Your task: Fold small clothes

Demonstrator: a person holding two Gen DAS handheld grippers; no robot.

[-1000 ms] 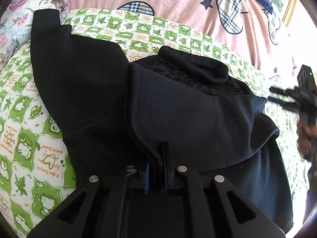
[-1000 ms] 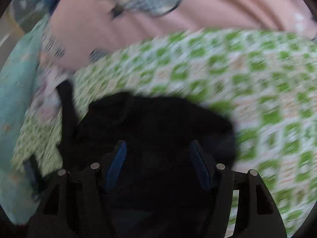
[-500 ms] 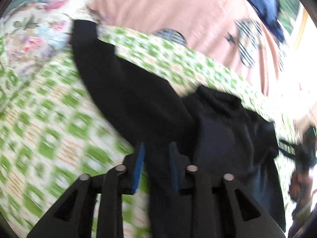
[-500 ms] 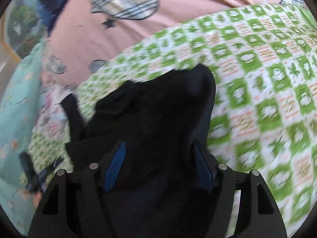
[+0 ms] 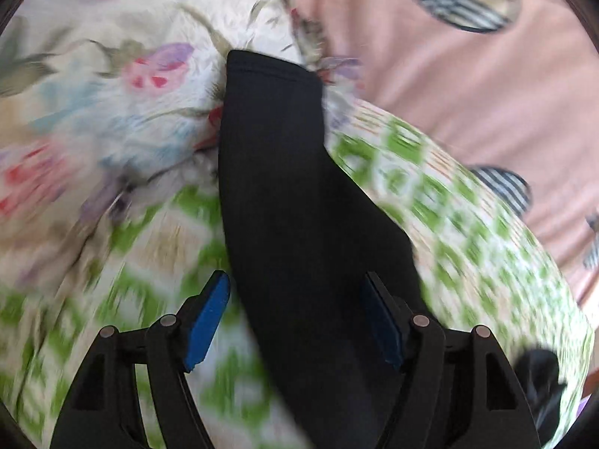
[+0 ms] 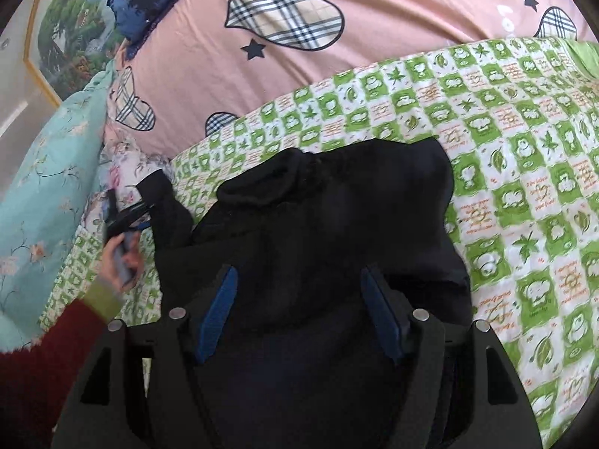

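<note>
A small black top [image 6: 337,232] lies on the green-and-white checked sheet [image 6: 524,149], its right side folded in over the body. Its left sleeve [image 5: 284,187] stretches out flat toward the floral bedding, cuff at the far end. My left gripper [image 5: 295,321] is open, its jaws wide apart on either side of the sleeve near its base, holding nothing. It also shows in the right wrist view [image 6: 123,220], held in a hand. My right gripper [image 6: 299,314] is open and empty, hovering over the middle of the folded body.
A pink quilt with plaid hearts [image 6: 337,56] lies behind the sheet. A floral cover [image 5: 93,112] and a teal floral pillow [image 6: 45,187] are to the left. A framed picture [image 6: 67,37] hangs at the far left.
My left gripper let go of the folded edge, opened wide and swung left to the outstretched sleeve. My right gripper stayed open and steadied over the garment's body.
</note>
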